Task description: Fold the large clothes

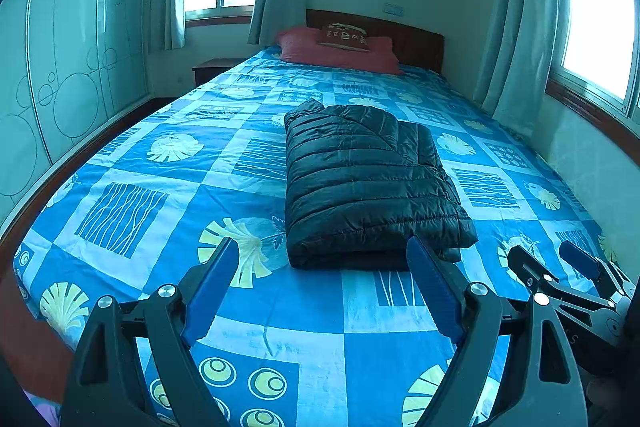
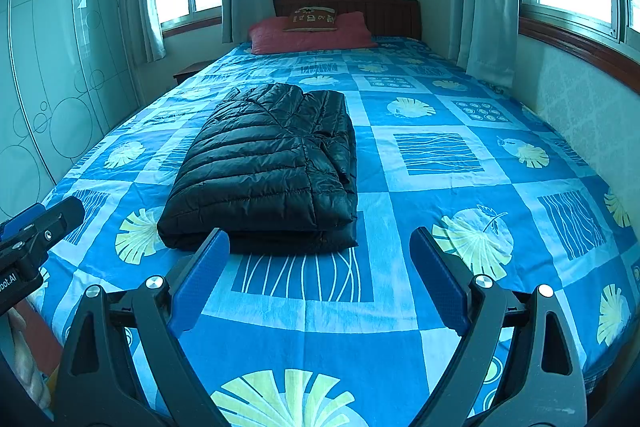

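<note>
A black quilted puffer jacket [image 1: 364,183] lies folded into a thick rectangle in the middle of the bed [image 1: 132,155]. My left gripper [image 1: 322,249] hovers open just short of the jacket's near edge, blue pads wide apart, nothing between them. Its right fingertip overlaps the jacket's near right corner in the picture. In the right wrist view the same jacket [image 2: 268,167] sits ahead and to the left. My right gripper [image 2: 320,239] is open and holds nothing, its left pad close to the jacket's near edge. The right gripper [image 1: 556,259] also shows at the far right of the left wrist view.
The bed has a blue patchwork sheet with leaf prints. A red pillow [image 1: 340,53] with a small brown cushion [image 1: 346,37] lies by the wooden headboard. A wardrobe [image 1: 60,67] stands along the left, curtained windows at the back and right, a wall close on the right.
</note>
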